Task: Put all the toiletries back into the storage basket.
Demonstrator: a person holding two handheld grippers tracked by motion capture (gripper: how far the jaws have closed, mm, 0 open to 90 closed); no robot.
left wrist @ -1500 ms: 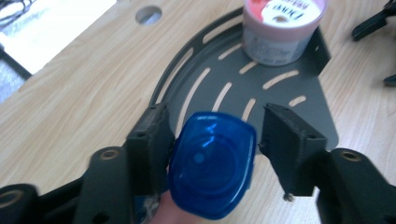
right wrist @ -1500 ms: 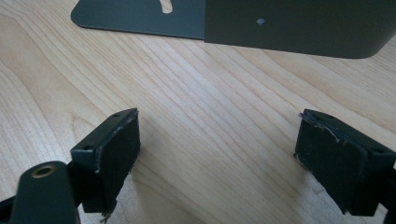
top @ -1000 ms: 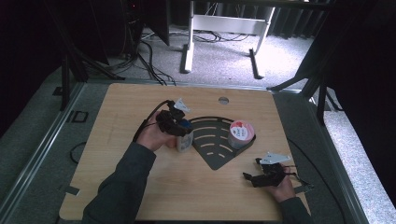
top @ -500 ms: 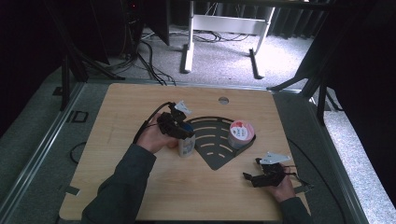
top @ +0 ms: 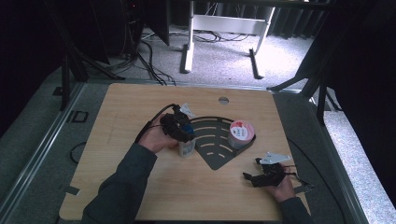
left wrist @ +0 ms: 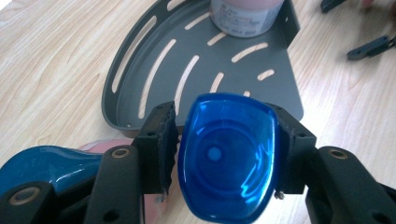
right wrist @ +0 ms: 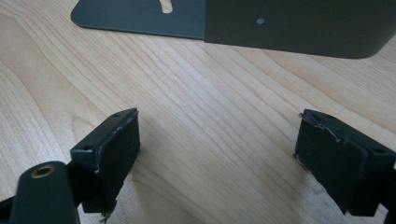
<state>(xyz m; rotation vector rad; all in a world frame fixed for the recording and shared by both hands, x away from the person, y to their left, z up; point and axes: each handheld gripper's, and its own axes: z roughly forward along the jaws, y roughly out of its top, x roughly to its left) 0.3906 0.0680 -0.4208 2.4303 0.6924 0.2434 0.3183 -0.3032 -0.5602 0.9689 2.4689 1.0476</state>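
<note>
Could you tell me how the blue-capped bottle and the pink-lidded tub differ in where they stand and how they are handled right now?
The blue-capped bottle stands on the bare table beside the rack; the pink-lidded tub sits inside the grey rack, in its corner. The bottle is between the left gripper jaws, which have just been opening; the tub is untouched. Both stand upright.

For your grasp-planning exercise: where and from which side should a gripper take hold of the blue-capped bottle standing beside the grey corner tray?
Grip the blue cap from straight above, pads on its two flatter sides. The bottle stands upright at the tray edge, so its top is free. The left gripper sits just so, its jaws having just been opening, a slight gap at one pad.
</note>
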